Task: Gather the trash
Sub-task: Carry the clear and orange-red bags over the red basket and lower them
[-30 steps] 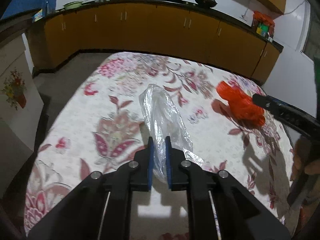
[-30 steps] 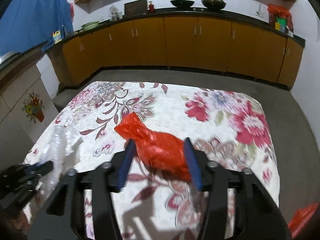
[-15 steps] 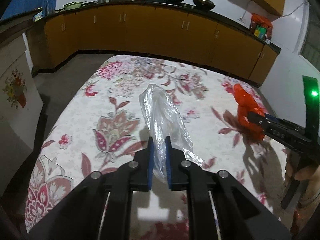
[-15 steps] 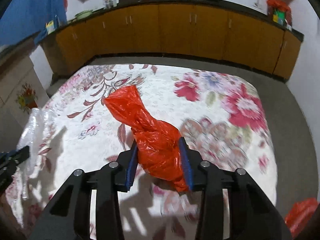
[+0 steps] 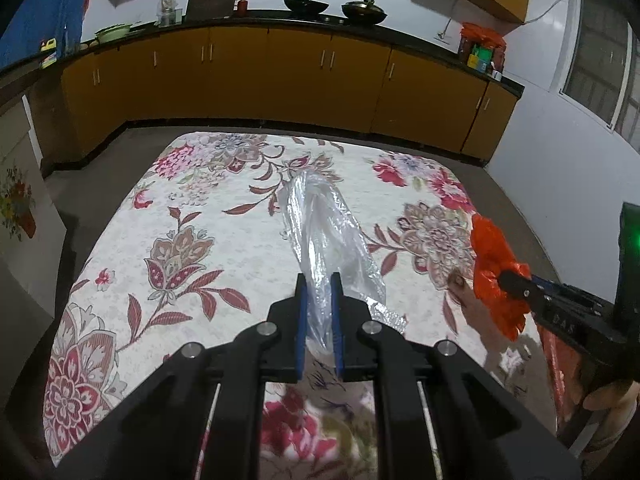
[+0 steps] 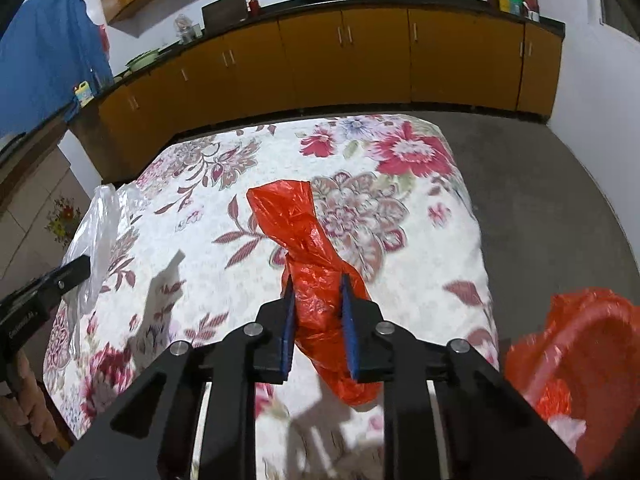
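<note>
My left gripper is shut on a clear plastic bag and holds it above the floral-covered table. The bag also shows at the left of the right wrist view. My right gripper is shut on a crumpled orange plastic bag, lifted above the table's right part. That bag and gripper show at the right of the left wrist view.
An orange-lined bin stands off the table's right edge, low in the right wrist view. Yellow kitchen cabinets with pots on the counter run along the back wall. Grey floor surrounds the table.
My right gripper closed on the orange bag, lifted it off the table and carried it toward the near right edge. My left gripper kept its hold on the clear bag.
</note>
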The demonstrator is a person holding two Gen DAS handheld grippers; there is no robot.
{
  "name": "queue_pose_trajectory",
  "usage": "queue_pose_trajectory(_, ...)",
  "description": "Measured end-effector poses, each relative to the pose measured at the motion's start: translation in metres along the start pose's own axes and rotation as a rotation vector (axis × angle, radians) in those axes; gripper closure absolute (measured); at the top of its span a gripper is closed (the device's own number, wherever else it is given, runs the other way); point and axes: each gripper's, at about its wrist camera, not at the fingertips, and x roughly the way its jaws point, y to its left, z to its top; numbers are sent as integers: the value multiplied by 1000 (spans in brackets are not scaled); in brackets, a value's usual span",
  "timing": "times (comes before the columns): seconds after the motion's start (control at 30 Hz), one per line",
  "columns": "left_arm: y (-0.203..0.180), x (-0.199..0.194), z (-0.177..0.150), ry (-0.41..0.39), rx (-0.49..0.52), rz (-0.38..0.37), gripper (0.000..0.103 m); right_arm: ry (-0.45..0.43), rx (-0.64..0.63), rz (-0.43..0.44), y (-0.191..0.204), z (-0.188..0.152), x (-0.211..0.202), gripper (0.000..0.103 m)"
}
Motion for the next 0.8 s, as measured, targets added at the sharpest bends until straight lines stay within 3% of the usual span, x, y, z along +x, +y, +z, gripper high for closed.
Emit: queue_pose_trajectory(0.8, -45, -28, -4, -16, 81, -69, 91, -100, 67, -4, -16, -16, -73, 83)
